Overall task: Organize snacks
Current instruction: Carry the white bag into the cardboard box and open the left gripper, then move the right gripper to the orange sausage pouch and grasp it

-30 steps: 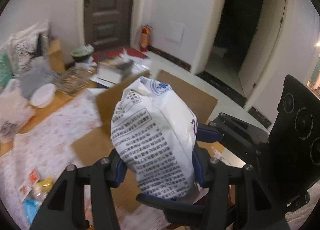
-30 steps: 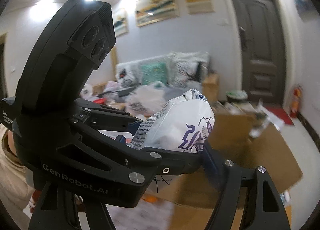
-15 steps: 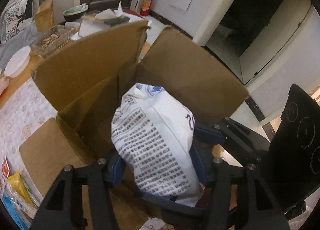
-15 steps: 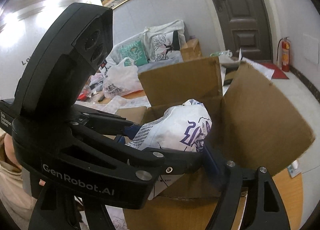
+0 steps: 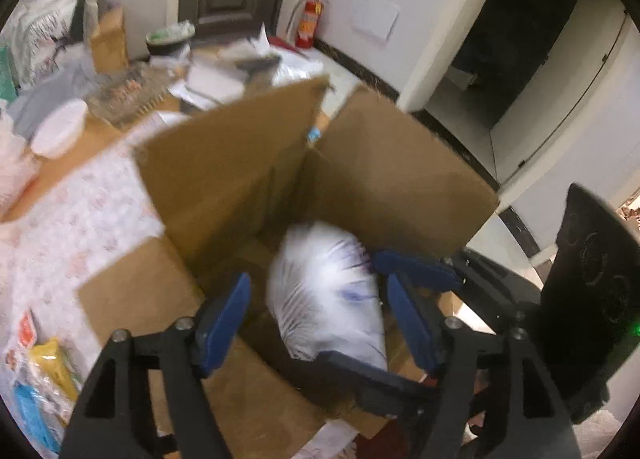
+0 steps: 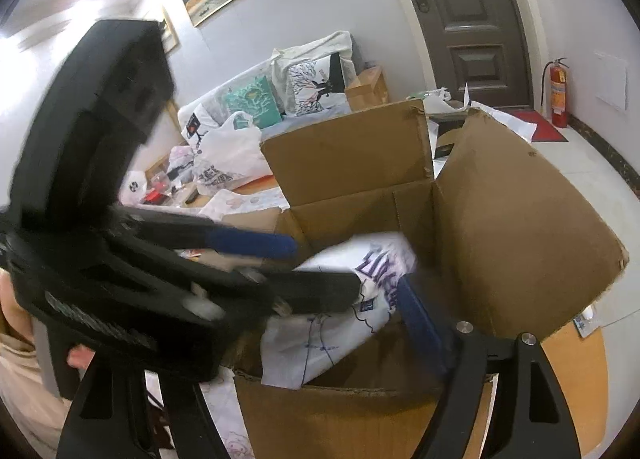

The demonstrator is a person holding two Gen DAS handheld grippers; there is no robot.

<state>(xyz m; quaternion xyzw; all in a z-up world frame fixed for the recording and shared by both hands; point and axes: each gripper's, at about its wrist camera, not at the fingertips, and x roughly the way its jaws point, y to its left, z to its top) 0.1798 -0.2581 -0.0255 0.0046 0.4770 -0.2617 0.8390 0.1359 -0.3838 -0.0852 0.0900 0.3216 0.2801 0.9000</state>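
Note:
A white snack bag with dark print (image 5: 326, 295) lies inside the open cardboard box (image 5: 224, 179), blurred by motion. My left gripper (image 5: 318, 319) is open above the box, its blue pads (image 5: 224, 323) apart on either side of the bag and clear of it. In the right wrist view the same bag (image 6: 340, 319) rests tilted in the box (image 6: 520, 227). My right gripper (image 6: 344, 279) is open at the box mouth; its blue right finger (image 6: 420, 323) sits beside the bag, and the left gripper's body covers its left finger.
Small snack packets (image 5: 44, 375) lie on the patterned tablecloth (image 5: 80, 211) left of the box. A white bowl (image 5: 60, 127), papers and plastic bags (image 6: 228, 155) clutter the far table. The box flaps stand upright. A sofa with cushions (image 6: 256, 99) is behind.
Both grippers held the white bag above the box and lowered it in. The left gripper's jaws have opened and the bag has dropped into the box; the right gripper has opened too.

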